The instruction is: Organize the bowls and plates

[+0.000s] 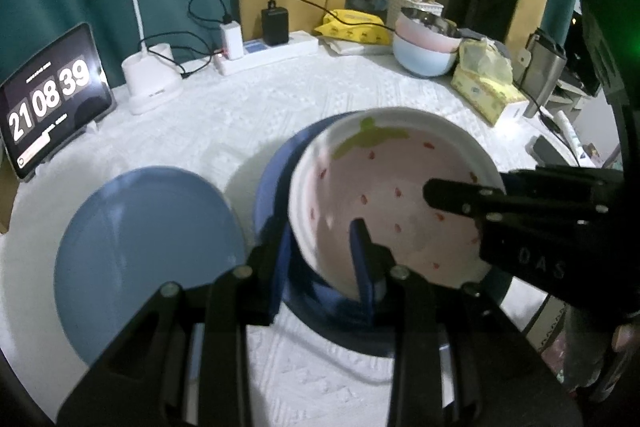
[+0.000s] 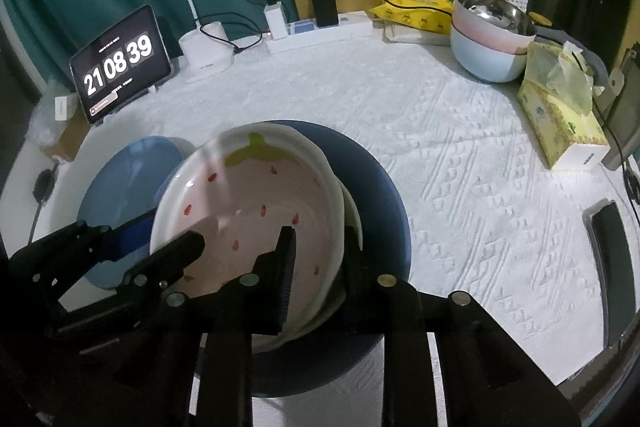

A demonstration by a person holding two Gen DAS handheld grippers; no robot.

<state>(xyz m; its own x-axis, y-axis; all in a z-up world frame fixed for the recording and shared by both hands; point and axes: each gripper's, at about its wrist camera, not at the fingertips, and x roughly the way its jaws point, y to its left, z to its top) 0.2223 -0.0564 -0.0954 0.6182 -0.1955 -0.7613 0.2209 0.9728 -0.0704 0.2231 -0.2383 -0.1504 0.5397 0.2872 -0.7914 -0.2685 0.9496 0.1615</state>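
The left claw (image 1: 322, 227) is clenched on the near rim of the strawberry bowl (image 1: 400, 187), one finger inside and its blue-padded mate outside at 7 o'clock of the bowl. The right claw (image 2: 320, 233) straddles the rim at about 4 o'clock. Its inner pad stands off the wall, so it is released, and its outer finger is mostly hidden behind the rim.

The bowl is tilted over the dark blue plate (image 2: 384, 211). The bowl and both claws cover most of that plate, so whether the two touch cannot be told. A second white edge shows just behind the bowl's right rim, but what it belongs to is unclear.

At 9 o'clock, just beside the dark plate, a light blue plate (image 1: 148, 247) lies flat on the cloth-covered counter (image 1: 280, 99), its near edge cut off by the left claw's frame. At 1 o'clock, well apart, stacked bowls (image 1: 424, 55) stand by a tissue box (image 1: 488, 91). At 10 o'clock a tablet clock (image 1: 52, 95) leans.
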